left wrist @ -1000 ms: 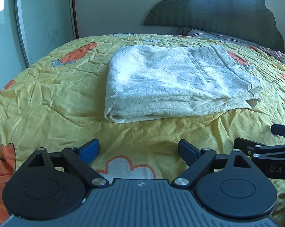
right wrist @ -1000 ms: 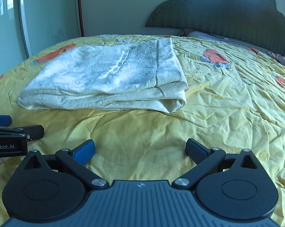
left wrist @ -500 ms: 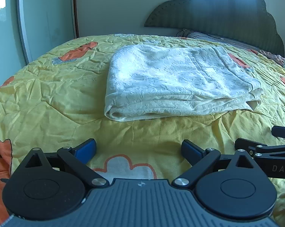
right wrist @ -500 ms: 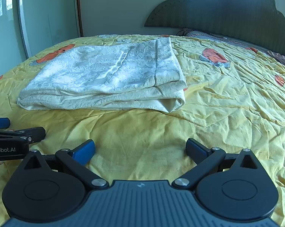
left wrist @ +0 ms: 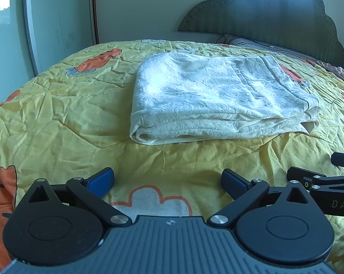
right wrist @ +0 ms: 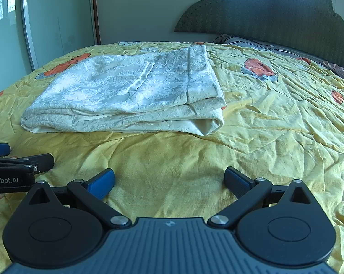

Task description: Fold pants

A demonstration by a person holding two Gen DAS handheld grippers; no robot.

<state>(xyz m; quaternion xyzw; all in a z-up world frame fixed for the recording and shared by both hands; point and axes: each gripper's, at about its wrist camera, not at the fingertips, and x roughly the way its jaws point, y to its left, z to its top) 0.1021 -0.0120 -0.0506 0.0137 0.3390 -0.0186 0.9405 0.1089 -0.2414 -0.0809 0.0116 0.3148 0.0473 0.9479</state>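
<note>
Pants (left wrist: 217, 98) lie folded in a neat white stack on the yellow quilt (left wrist: 58, 118), short of the headboard (left wrist: 274, 16). Left gripper (left wrist: 167, 181) hangs near the pants, jaws just spread wide, nothing between them. Right gripper (right wrist: 169, 181) beside it, released too, over bare quilt.

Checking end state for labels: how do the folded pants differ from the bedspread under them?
1. The pants are cream-white with an embossed pattern; the bedspread is yellow with orange cartoon prints.
2. The pants are folded into a compact stack of layers; the bedspread lies spread out as one sheet.
3. The pants cover a small patch; the bedspread covers the visible bed.
Shared: both are wrinkled fabric, untouched by either tool.
</note>
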